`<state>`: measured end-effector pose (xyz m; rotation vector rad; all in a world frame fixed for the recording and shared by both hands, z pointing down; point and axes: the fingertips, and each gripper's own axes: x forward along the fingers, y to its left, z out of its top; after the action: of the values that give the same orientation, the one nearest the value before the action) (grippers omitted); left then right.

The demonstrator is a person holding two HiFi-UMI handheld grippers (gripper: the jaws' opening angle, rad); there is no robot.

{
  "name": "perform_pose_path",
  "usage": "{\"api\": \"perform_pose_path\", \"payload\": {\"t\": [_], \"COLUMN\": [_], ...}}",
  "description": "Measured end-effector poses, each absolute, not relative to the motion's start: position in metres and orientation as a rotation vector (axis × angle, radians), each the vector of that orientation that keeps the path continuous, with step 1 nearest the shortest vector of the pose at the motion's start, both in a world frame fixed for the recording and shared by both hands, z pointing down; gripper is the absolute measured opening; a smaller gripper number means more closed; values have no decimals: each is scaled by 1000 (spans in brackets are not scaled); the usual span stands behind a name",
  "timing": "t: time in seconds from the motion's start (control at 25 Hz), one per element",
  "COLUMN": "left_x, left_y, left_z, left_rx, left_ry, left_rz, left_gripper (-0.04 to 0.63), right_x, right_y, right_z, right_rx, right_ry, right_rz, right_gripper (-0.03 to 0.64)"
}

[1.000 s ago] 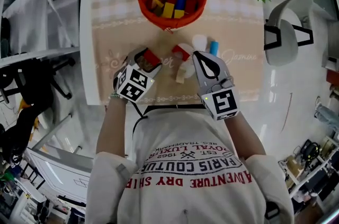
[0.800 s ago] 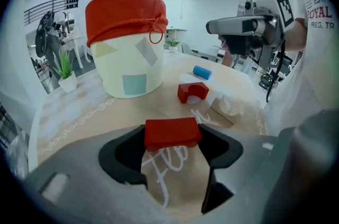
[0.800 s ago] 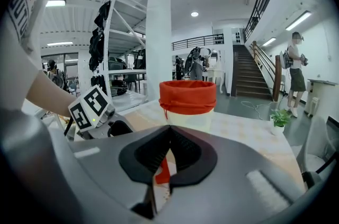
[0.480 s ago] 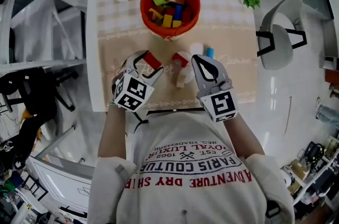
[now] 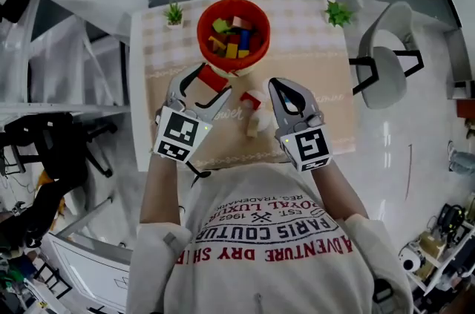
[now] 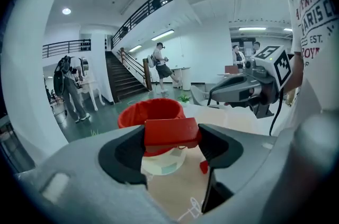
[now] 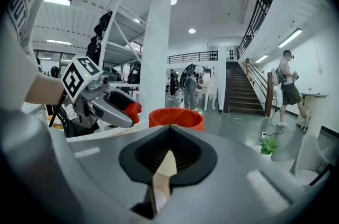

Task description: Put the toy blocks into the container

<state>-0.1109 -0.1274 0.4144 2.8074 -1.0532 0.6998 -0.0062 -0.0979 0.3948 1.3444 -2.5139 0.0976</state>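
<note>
A flat red rectangular toy block (image 6: 170,132) is clamped btwn the jaws of the L gripper (image 5: 211,80), which are set wide w/ both pads pressed on the block's ends. It is held clear of the beige table mat (image 5: 326,131), just at 6 o'clock of the round red plastic bucket (image 5: 200,32). This is prob. so it can be carried over the rim and dropped in, not pushed. The bucket is placed at 12 o'clock on the table and is already part-filled w/ mixed coloured blocks (image 5: 231,44). The R gripper (image 5: 273,84) is kept at approx. 4 o'clock of the bucket, jaws closed at the tips. Only a pale sliver is seen in the slit, and whether that is mat or a thin piece can't be told. Two loose pcs are left btwn the grippers, a red-and-white piece (image 5: 256,101) and a pale wooden block (image 5: 253,125), likely to be picked up later.
</note>
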Motion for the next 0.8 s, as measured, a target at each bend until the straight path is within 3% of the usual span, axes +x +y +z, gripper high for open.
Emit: {"api": "perform_pose_path", "payload": {"t": [0.44, 0.8], "left_x": [-101, -81], "left_y": [-194, -224], "left_z": [388, 422], "left_rx": [2764, 2668], "left_ry": [-1196, -1232], "left_rz": [546, 652], "left_gripper": [318, 318], "right_x": [9, 38], "right_y": [-123, -130], "right_z": [378, 395], "right_rx": [1418, 1479], "right_ry": [-2498, -2431], "right_rz": [60, 142], "right_gripper": [0, 0]}}
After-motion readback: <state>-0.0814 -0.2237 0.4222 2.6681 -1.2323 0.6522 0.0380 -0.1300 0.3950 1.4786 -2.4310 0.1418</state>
